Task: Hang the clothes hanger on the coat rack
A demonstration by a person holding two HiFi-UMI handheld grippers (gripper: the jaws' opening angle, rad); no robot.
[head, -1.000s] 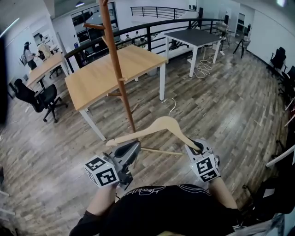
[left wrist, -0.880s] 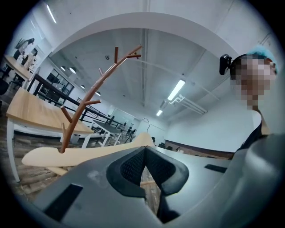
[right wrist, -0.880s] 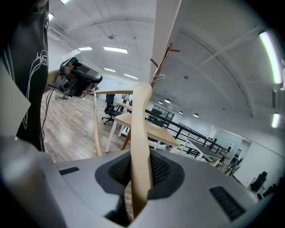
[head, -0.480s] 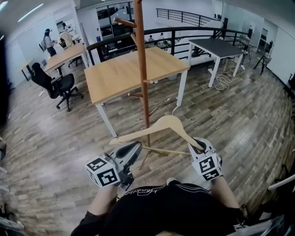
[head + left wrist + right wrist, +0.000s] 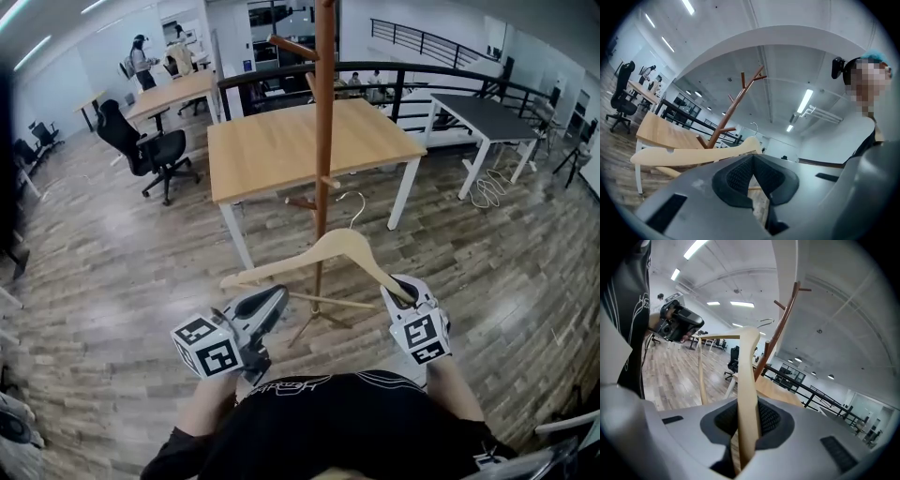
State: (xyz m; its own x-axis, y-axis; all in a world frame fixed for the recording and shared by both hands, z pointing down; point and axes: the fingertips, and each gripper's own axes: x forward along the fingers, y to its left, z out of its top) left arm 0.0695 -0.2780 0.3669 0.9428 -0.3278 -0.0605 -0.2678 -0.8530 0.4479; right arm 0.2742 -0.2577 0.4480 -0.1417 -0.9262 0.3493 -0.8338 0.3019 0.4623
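Note:
A pale wooden clothes hanger [image 5: 319, 255] with a metal hook [image 5: 352, 208] is held out level in front of me. My right gripper [image 5: 401, 292] is shut on the end of its right arm, and that arm [image 5: 749, 376] runs up between the pads. My left gripper [image 5: 265, 305] sits just under the hanger's left arm [image 5: 693, 154], shut with nothing between its pads [image 5: 740, 176]. The brown wooden coat rack [image 5: 323, 141] stands directly behind the hanger's middle, and its pegs [image 5: 780, 329] rise above the hook.
A light wooden table [image 5: 300, 141] stands behind the rack. A black office chair [image 5: 141, 145] is at the left and a dark table [image 5: 492, 103] at the right. A black railing [image 5: 441, 80] runs along the back. People stand far off at the desks [image 5: 141, 52].
The coat rack has shifted from left of the hanger to straight behind its middle. Both grippers moved with the hanger toward it. The grips have not changed.

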